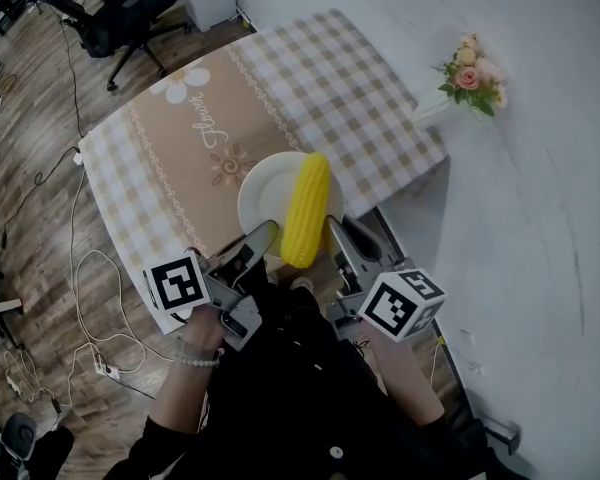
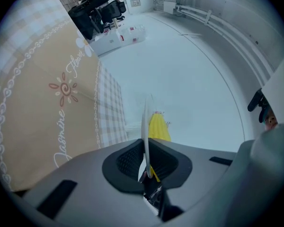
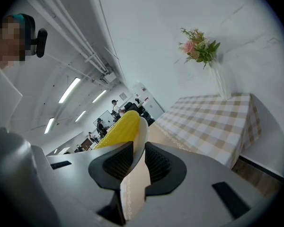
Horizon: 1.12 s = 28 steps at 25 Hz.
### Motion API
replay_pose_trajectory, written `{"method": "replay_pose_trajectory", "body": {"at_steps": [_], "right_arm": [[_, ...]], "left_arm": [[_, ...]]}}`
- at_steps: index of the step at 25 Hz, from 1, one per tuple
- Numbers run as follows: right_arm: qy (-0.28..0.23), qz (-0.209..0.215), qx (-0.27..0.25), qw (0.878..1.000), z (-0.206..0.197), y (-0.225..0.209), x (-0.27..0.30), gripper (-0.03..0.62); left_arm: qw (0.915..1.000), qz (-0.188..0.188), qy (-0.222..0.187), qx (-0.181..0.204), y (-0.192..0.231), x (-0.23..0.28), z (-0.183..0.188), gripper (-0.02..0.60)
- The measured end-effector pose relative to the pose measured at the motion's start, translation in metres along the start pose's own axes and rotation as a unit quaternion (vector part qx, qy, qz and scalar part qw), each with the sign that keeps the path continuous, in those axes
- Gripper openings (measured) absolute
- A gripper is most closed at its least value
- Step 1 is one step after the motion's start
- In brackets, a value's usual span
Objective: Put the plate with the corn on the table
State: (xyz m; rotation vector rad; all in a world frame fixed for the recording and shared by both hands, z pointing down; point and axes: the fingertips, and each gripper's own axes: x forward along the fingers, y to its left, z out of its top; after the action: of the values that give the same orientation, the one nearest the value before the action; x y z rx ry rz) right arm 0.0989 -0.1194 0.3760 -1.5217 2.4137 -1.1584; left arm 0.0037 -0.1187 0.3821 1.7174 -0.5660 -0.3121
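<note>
Pinching plate (image 1: 263,194) rim, hand-held grippers (image 1: 263,236) (image 1: 340,231) side by side

Yellow corn (image 1: 306,211); white plate (image 1: 265,193); checked tablecloth (image 1: 360,88).

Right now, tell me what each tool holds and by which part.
Both hold the one white plate by its rim: the left tool clamps the near-left edge, the right tool the near-right edge. The corn lies on the plate.

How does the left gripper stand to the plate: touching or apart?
Touching. The left gripper view shows the left gripper shut on the plate, its rim edge-on between both jaws, no gap.
</note>
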Motion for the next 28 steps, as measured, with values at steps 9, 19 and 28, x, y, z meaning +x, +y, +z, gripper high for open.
{"method": "replay_pose_trajectory", "body": {"at_steps": [9, 19, 28], "right_arm": [[0.021, -0.01, 0.009, 1.0, -0.013, -0.012, 0.009, 0.103], [0.043, -0.021, 0.015, 0.999, -0.035, -0.032, 0.025, 0.104], [0.065, -0.024, 0.013, 0.997, -0.051, -0.051, 0.047, 0.104]], "left_arm": [[0.9994, 0.034, 0.007, 0.006, 0.021, 0.002, -0.003, 0.032], [0.9972, 0.065, 0.027, 0.026, 0.055, 0.005, -0.003, 0.034], [0.9947, 0.09, 0.038, 0.032, 0.087, 0.012, 0.0, 0.034]]}}
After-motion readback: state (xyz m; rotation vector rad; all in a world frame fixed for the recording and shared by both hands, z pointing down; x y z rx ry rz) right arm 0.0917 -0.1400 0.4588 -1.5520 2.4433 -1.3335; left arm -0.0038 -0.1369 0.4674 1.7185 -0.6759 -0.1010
